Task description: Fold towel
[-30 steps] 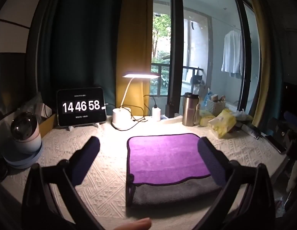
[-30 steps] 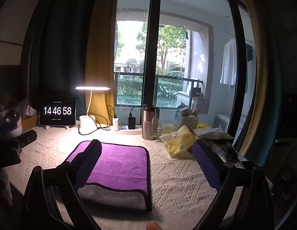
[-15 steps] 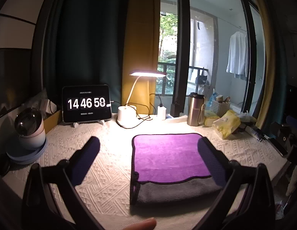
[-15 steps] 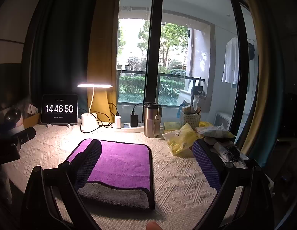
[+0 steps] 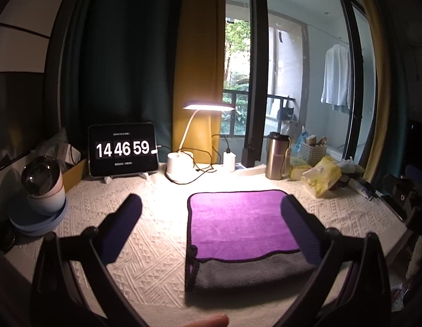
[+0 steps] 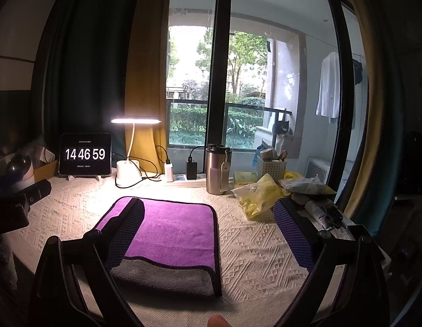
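Holding both tongs, left tongs (image 5: 211,209) and right tongs (image 6: 208,212), spread wide and empty, we're above the folded towel (image 5: 241,223) on the worktop (image 5: 156,245).

The right gripper (image 6: 208,223) hung wide open above the table (image 6: 254,248). The folded purple towel (image 6: 167,234) lay flat near the front edge, its grey underside showing. A steel tumbler (image 6: 217,171) stood toward the back edge.

- Left gripper (image 5: 211,226): jaws spread wide, both padded fingers (image 5: 121,226) level and pointing forward, nothing between them, held above the surface.
- Right gripper (image 6: 208,234): jaws spread wide, fingers (image 6: 292,234) forward, nothing gripped.
- Fingertip of holding hand (image 5: 208,321): visible at lower frame edge, left view.
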The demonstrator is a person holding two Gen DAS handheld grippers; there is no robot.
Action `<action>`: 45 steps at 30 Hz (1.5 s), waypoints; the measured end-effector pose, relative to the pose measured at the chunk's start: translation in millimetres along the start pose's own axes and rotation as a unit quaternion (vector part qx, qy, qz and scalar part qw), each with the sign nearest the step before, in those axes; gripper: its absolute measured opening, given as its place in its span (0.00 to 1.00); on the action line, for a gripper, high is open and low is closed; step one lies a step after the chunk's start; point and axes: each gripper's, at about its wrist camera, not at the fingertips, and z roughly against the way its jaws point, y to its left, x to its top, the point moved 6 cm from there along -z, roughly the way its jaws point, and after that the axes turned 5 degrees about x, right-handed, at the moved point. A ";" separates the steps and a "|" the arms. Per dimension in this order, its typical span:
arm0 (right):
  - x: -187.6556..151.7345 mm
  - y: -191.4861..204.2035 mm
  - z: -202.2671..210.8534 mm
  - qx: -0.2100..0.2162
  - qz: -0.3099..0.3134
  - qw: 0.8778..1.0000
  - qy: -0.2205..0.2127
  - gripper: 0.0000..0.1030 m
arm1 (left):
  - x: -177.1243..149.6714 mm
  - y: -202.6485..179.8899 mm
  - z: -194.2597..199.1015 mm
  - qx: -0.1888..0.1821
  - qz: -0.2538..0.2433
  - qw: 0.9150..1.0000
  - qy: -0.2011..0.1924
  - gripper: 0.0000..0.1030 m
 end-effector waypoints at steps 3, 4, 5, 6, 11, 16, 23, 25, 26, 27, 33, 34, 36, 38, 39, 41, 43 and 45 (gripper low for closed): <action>-0.2 -0.2 0.0 0.000 0.000 1.000 0.000 0.95 | 0.4 -0.4 0.1 0.000 0.000 1.000 0.000 1.00; -0.4 -0.1 0.0 0.000 0.000 1.000 0.000 0.95 | 0.3 -0.2 -0.1 0.000 0.000 1.000 -0.001 1.00; -0.4 -0.3 0.1 0.000 0.000 1.000 0.000 0.95 | 0.3 0.0 -0.3 0.000 0.000 1.000 0.000 1.00; -0.5 -0.3 0.1 0.000 0.000 1.000 0.000 0.95 | 0.4 0.1 -0.3 0.000 0.000 1.000 0.000 1.00; -0.7 -0.1 -0.3 0.000 0.000 1.000 0.001 0.95 | 0.4 0.0 -0.3 0.000 -0.001 1.000 0.000 1.00; -0.8 -0.2 0.2 0.000 0.000 1.000 0.000 0.95 | 1.0 0.9 -0.5 0.000 0.000 1.000 -0.001 1.00; -0.9 -0.3 0.3 0.000 -0.001 1.000 0.000 0.95 | 0.7 1.1 -0.8 0.000 0.000 1.000 0.000 1.00; -1.0 -0.4 0.2 0.000 -0.001 1.000 0.000 0.95 | 1.1 1.4 -1.2 0.000 0.000 1.000 0.000 1.00; -1.1 -0.3 0.0 0.000 -0.001 1.000 0.000 0.95 | 0.8 1.2 -0.9 0.000 -0.001 1.000 0.000 1.00; -1.1 -0.2 0.3 0.000 -0.001 1.000 0.000 0.95 | 1.1 1.3 -1.0 0.000 -0.001 1.000 0.000 1.00; -1.5 -0.5 0.4 0.000 -0.001 1.000 0.000 0.95 | 1.3 1.2 -1.2 0.000 -0.001 1.000 -0.001 1.00; -1.5 -0.5 0.5 0.000 -0.001 1.000 0.000 0.95 | 1.1 1.3 -1.0 0.000 -0.001 1.000 0.000 1.00; -1.4 -0.5 0.3 0.000 -0.001 1.000 0.000 0.95 | 1.4 1.0 -1.2 -0.001 -0.001 1.000 0.000 1.00; -1.5 -0.5 0.5 0.000 -0.001 1.000 0.000 0.95 | 1.0 0.6 -0.8 0.000 -0.001 1.000 -0.001 1.00; -1.6 -0.5 0.3 0.000 -0.001 1.000 -0.001 0.95 | 1.5 0.5 -0.8 0.000 -0.001 1.000 -0.001 1.00; -1.9 -0.6 0.1 0.001 -0.001 1.000 0.000 0.95 | 1.5 0.7 -1.2 -0.001 -0.001 1.000 0.000 1.00; -1.9 -0.7 0.2 0.001 -0.001 1.000 0.000 0.95 | 1.7 1.1 -2.2 -0.001 -0.002 1.000 0.001 1.00; -3.2 -0.8 -0.3 0.001 -0.002 1.000 0.002 0.95 | 1.1 1.6 -3.1 0.000 -0.002 1.000 0.002 1.00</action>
